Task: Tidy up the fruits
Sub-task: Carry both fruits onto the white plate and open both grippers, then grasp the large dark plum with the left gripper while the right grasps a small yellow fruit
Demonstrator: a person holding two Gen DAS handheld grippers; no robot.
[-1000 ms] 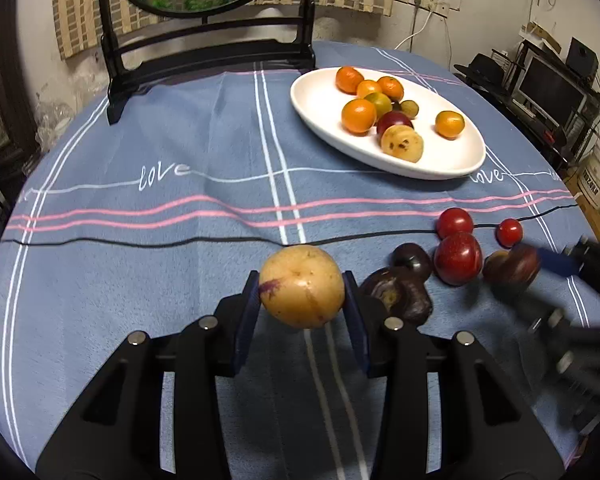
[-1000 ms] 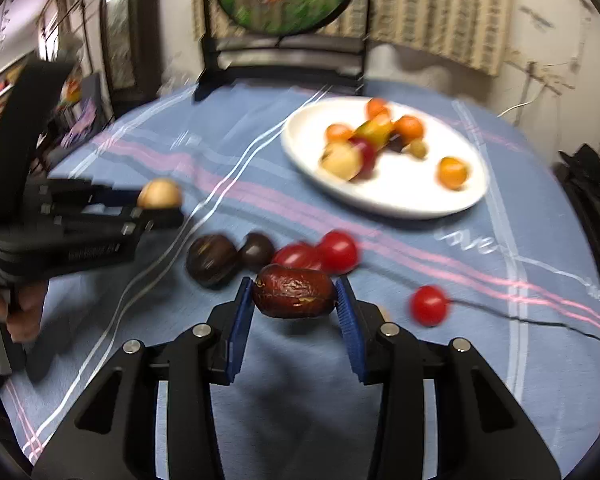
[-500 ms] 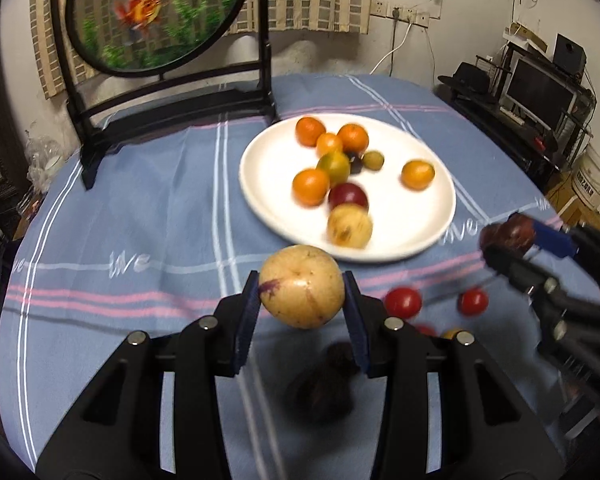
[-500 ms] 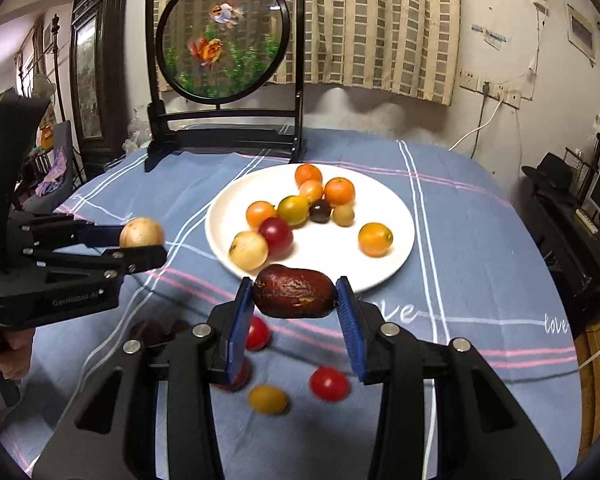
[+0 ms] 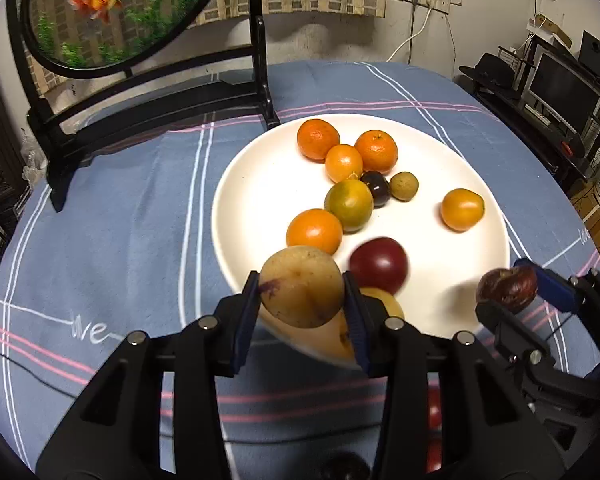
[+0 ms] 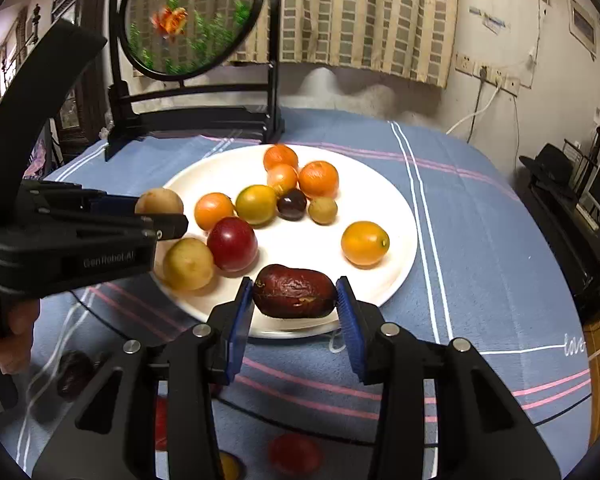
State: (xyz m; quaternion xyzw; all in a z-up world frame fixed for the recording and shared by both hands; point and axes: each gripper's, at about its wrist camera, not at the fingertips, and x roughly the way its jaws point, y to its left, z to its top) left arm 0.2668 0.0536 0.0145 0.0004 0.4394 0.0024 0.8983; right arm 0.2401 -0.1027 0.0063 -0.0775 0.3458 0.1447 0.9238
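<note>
My left gripper (image 5: 302, 300) is shut on a tan round fruit (image 5: 300, 286), held above the near rim of the white plate (image 5: 252, 200). My right gripper (image 6: 294, 304) is shut on a wrinkled dark red fruit (image 6: 294, 291) above the plate's near edge (image 6: 396, 280). The plate holds several oranges, a red plum (image 6: 232, 244), a yellow fruit (image 6: 188, 264) and small dark fruits. The right gripper shows at the right of the left wrist view (image 5: 508, 292); the left gripper shows at the left of the right wrist view (image 6: 156, 210).
A round fish-picture stand (image 5: 148, 92) on a black frame stands behind the plate. Loose red and dark fruits (image 6: 294, 454) lie on the blue striped cloth (image 6: 480, 240) near me. A shelf with a monitor (image 5: 560, 92) is right of the table.
Both grippers have moved forward from the loose fruits to the plate, each still holding its fruit. The plate now lies right under both.
</note>
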